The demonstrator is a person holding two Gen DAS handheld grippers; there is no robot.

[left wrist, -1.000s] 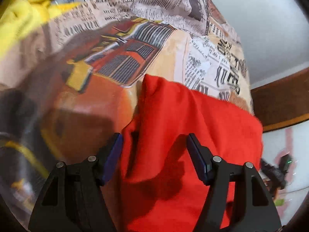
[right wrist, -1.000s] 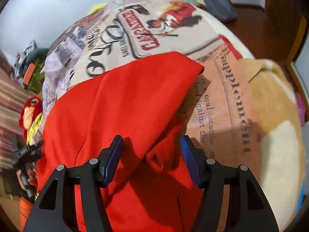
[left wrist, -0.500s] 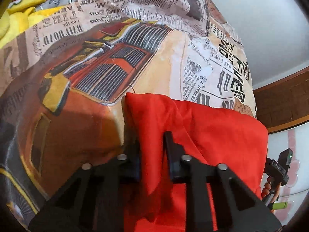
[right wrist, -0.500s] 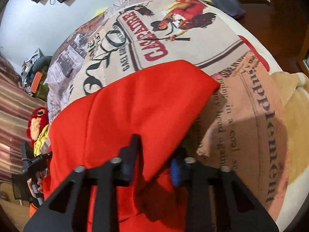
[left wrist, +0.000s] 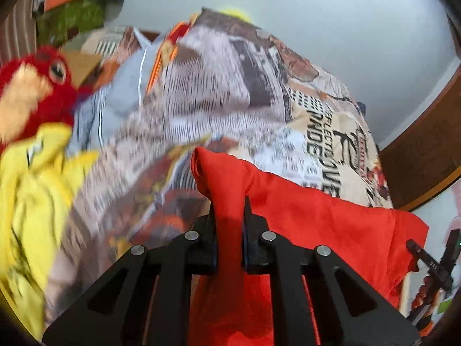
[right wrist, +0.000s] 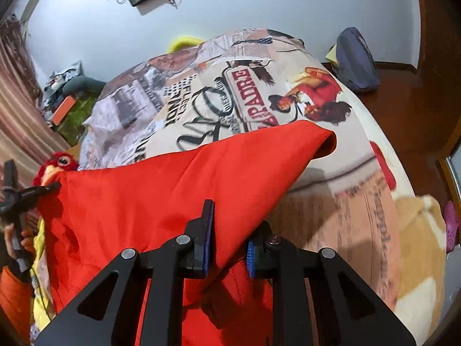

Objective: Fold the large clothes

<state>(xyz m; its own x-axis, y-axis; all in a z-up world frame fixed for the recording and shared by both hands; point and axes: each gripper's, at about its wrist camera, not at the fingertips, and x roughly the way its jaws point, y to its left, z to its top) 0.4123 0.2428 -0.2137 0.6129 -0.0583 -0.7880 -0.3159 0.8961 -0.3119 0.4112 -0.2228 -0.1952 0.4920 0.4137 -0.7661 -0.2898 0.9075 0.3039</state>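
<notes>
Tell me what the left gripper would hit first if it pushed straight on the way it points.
Probably the printed bedspread. The left gripper is shut on a bunched corner of the red cloth, whose tip pokes out ahead of the jaws; beyond that lies the bedspread, though depth is hard to judge in the blur.

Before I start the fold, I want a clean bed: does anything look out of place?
Yes. A crumpled yellow garment and a red plush bird lie bunched at the bed's left edge, and the printed bedspread is rumpled there. The red garment hangs pinched between both grippers, as expected.
</notes>
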